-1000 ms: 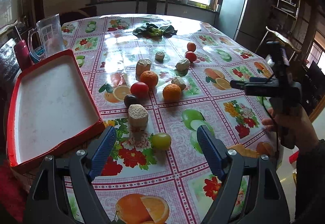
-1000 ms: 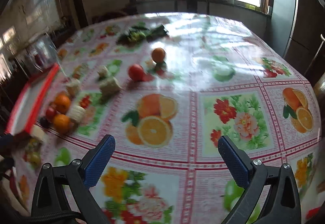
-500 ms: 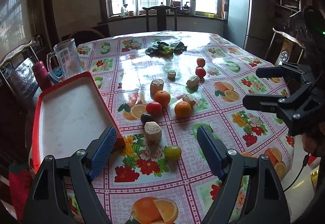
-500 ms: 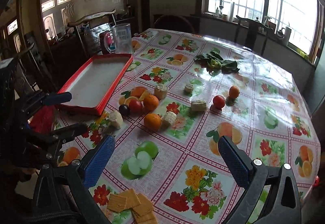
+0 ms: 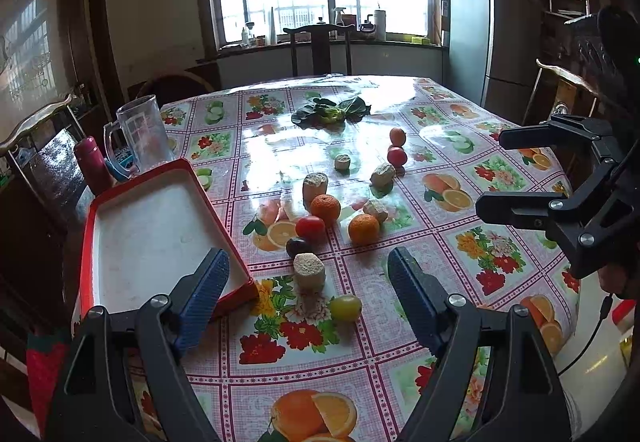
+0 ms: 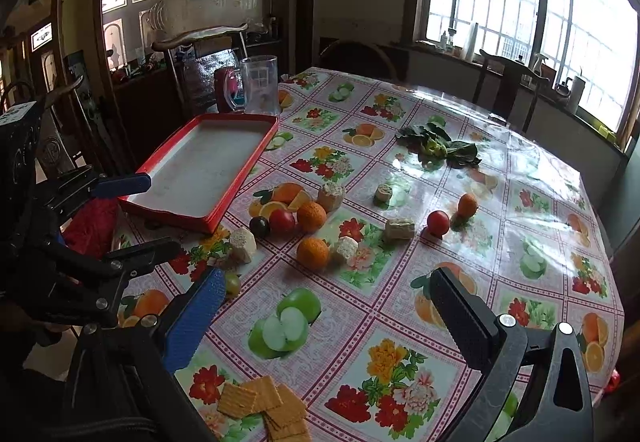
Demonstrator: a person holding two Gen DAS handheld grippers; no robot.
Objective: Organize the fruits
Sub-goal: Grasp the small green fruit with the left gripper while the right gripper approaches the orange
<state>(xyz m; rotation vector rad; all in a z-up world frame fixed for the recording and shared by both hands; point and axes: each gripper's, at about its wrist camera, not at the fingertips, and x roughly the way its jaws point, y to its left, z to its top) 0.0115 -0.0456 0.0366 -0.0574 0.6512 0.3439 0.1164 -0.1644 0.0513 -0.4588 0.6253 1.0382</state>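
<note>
Item: fruit sorting, opening stage; nothing is yet placed in the red tray (image 5: 160,234), seen at centre left of the left wrist view, near the desk (image 5: 400,394) edge.

Left gripper (image 5: 308,298): fingers spread wide, nothing held. Right gripper (image 6: 324,318): fingers likewise released and empty, seen hovering above the desk at lower centre of its own view.

Nearest fruit: a small green fruit (image 5: 345,308), round and so without a long axis, is seen just ahead of the left gripper, slightly right of the midline between its fingers. The left gripper is judged the nearer; the tray lies just beside its left finger, so a short carry is expected.

Further fruit, mid-frame: a dark plum (image 5: 298,246), a red tomato (image 5: 310,228), two oranges (image 5: 325,207) (image 5: 363,229); farther up, a second tomato (image 5: 397,156) and a small orange fruit (image 5: 397,136).

Obstructions: a cut corn piece (image 5: 309,272) stands upright just above the green fruit, between it and the plum; more corn pieces are scattered among the oranges. Brushing the near piece is judged the main risk.

Other: leafy greens (image 5: 330,111), a clear pitcher (image 5: 140,137), crackers (image 6: 264,406).
</note>
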